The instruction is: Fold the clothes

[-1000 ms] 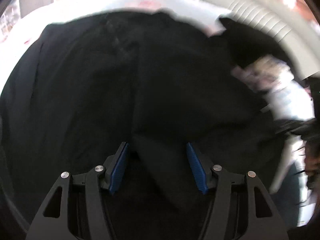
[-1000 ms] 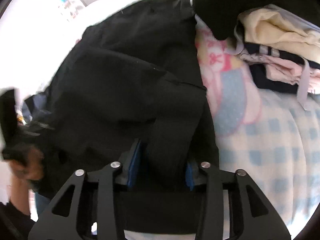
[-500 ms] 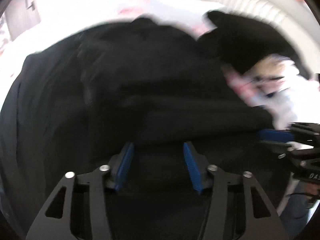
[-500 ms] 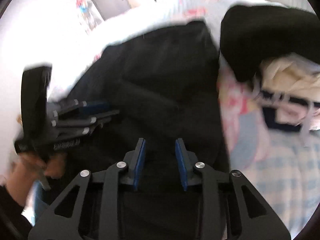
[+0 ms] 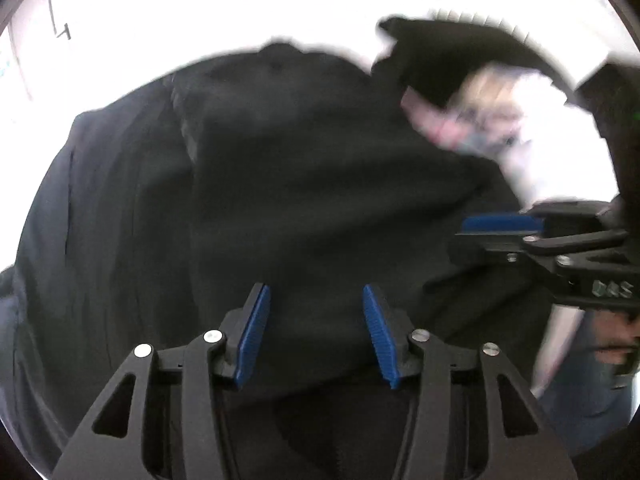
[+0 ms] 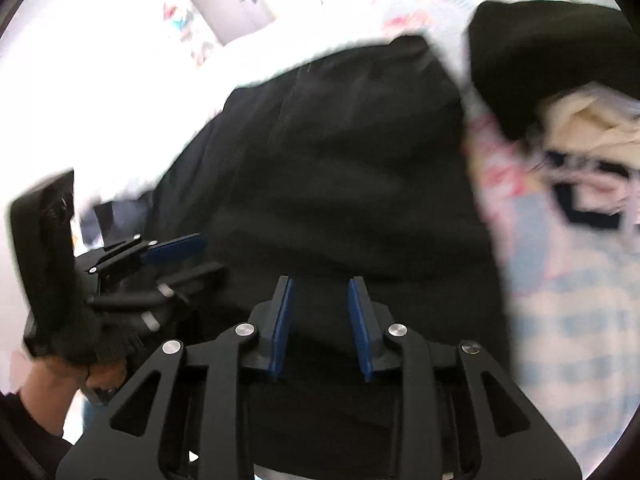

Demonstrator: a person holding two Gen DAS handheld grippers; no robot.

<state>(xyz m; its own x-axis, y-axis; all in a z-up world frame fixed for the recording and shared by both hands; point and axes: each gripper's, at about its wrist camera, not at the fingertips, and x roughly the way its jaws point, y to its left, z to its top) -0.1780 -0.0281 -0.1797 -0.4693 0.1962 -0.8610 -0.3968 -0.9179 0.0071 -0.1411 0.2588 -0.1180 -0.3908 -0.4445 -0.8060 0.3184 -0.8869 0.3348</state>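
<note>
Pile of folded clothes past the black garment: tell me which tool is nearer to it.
Right. The right tool sits over the black garment, on the side next to the pile of folded clothes. The left tool is on the garment's far side.

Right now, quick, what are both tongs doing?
Left tongs: opening, black garment between them, not pinched.
Right tongs: opening, same black cloth between them; grip unclear.
</note>
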